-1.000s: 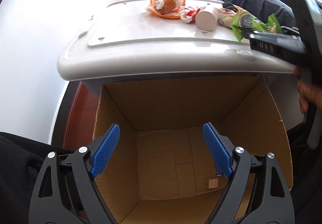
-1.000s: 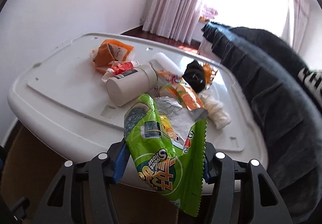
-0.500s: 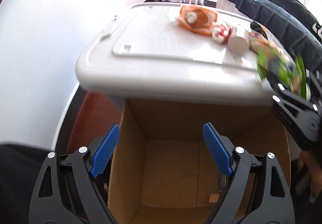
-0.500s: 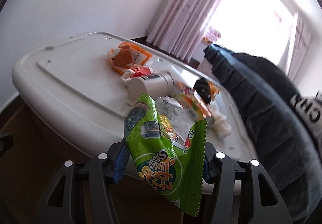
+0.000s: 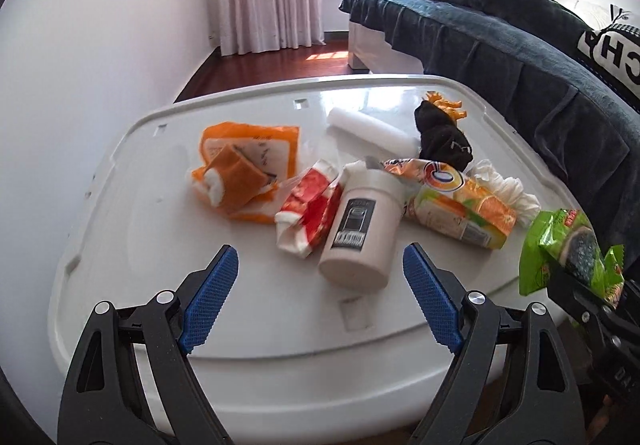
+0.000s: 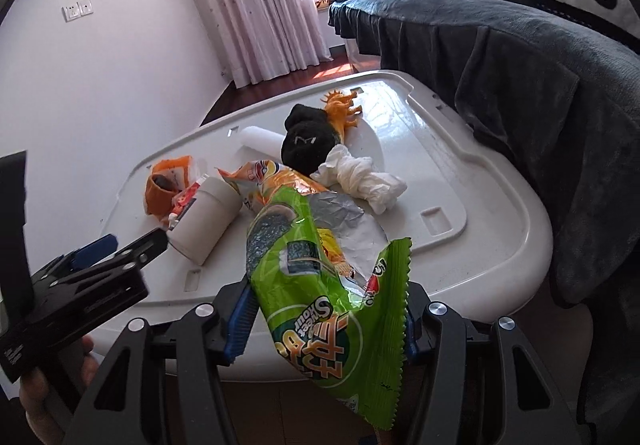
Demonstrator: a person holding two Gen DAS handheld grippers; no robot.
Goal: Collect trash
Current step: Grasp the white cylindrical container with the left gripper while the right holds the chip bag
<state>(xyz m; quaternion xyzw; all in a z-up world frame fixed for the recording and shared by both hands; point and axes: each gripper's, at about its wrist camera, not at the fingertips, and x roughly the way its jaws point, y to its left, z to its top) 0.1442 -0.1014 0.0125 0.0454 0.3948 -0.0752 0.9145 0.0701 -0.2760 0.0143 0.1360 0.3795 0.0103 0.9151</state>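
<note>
On a glossy white plastic bin lid [image 5: 168, 253] in a bedroom: light, crinkly, slippery green foil snack bag [image 6: 320, 285] pinched mid-body by right gripper [image 6: 326, 319]; left gripper [image 5: 320, 299] wide, empty, near the stiff cream cylindrical tub [image 5: 362, 229], best taken across its sides.

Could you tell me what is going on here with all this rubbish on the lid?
A person with a gripper in each hand is collecting trash off a white bin lid. The right gripper is shut on a green snack bag, held at the lid's near edge. The left gripper is open and empty, pointed at a white cup lying on its side. Orange wrappers, a juice pouch, a tissue and a black sock remain on the lid.
</note>
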